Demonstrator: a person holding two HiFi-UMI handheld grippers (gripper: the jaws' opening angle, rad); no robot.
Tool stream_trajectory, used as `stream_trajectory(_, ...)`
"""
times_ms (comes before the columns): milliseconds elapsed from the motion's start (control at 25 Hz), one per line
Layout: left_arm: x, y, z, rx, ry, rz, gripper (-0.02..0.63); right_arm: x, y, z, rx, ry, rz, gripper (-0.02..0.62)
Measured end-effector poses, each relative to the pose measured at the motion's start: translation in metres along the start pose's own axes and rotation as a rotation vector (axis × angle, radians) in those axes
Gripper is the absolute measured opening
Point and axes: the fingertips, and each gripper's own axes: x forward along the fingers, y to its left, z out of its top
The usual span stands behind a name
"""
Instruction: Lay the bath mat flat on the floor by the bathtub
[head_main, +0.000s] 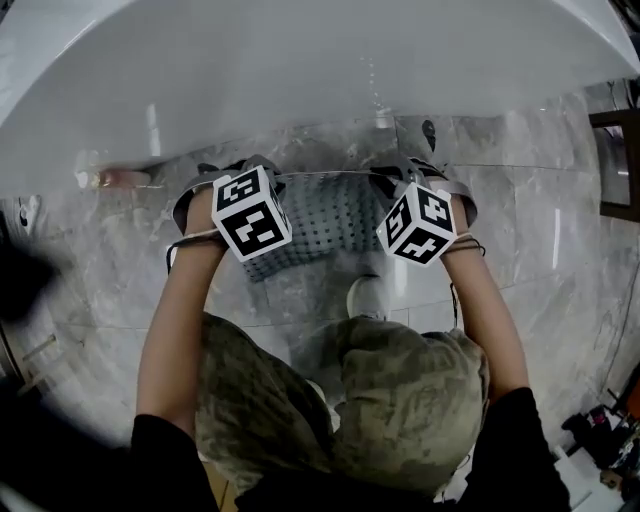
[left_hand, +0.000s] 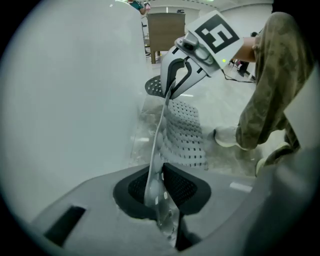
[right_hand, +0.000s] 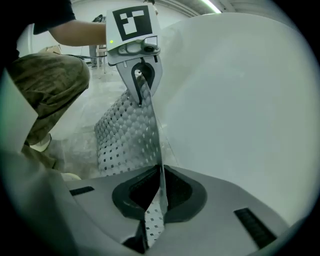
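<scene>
The bath mat (head_main: 325, 225), a translucent grey sheet dotted with small holes, hangs by its top edge between my two grippers and bulges down onto the marble floor (head_main: 560, 260) right in front of the white bathtub (head_main: 300, 70). My left gripper (head_main: 255, 172) is shut on the mat's left top corner; in the left gripper view the mat (left_hand: 185, 135) edge runs up out of the left gripper's (left_hand: 160, 187) jaws. My right gripper (head_main: 392, 175) is shut on the right top corner, and the mat (right_hand: 127, 135) passes between the right gripper's (right_hand: 160, 192) jaws. Both point steeply down.
The tub wall (left_hand: 75, 100) stands close beside both grippers. The person crouches over the mat, a white shoe (head_main: 365, 297) just behind its lower edge. A pinkish object (head_main: 125, 177) lies under the tub at left. Dark furniture (head_main: 615, 160) stands far right.
</scene>
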Motion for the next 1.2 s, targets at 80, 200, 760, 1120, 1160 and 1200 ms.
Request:
stream_trajectory(80,0.016,0.010,-0.003,0.017,0.004,0.039,0.049,0.014,0.000,-0.006,-0.002,0.012,-0.003,0.026)
stream_trajectory(200,0.047,0.017,-0.011,0.003,-0.003,0.035,0.048,0.039,0.001,-0.016,-0.005,0.038,-0.015,0.026)
stream_trajectory(760,0.150,0.056,-0.036,0.095,0.031,0.231,0.080,0.138,0.004,-0.055,0.038,0.047,-0.027,0.026)
stream_trajectory(1120,0.128,0.085,-0.022,-0.232,-0.204,0.447,0.333,0.148,-0.025,-0.047,-0.066,0.012,-0.186,0.181)
stream_trajectory(1160,0.123,0.084,-0.022,-0.261,-0.220,0.476,0.339,0.145,-0.026,-0.047,-0.050,-0.005,-0.193,0.208)
stream_trajectory(1200,0.119,0.085,-0.023,-0.276,-0.225,0.501,0.353,0.142,-0.028,-0.048,-0.027,-0.024,-0.206,0.218)
